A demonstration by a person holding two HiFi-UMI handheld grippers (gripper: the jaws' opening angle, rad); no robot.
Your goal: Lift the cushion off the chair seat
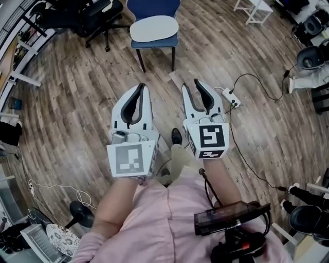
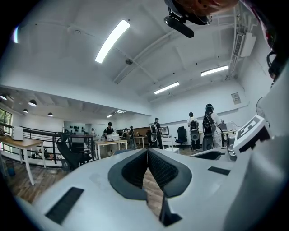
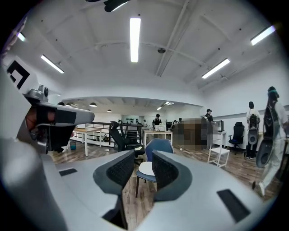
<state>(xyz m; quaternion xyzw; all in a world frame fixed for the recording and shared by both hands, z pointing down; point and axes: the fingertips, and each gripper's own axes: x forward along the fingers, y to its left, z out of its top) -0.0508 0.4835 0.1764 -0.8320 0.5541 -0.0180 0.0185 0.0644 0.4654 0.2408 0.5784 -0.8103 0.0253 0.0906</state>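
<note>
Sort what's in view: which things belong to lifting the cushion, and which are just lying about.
For the job: white cushion, blue chair under it, left gripper (shut), right gripper (open).
Lying about: power strip on the floor, black office chair, white stool.

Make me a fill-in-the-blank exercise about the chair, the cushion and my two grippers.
1. The pale cushion lies on the seat of a ____ chair.
2. The jaws of the left gripper are ____.
3. The jaws of the right gripper are ____, with nothing between them.
4. The chair stands on a ____ plank floor.

Missing words: blue; shut; open; wooden.
</note>
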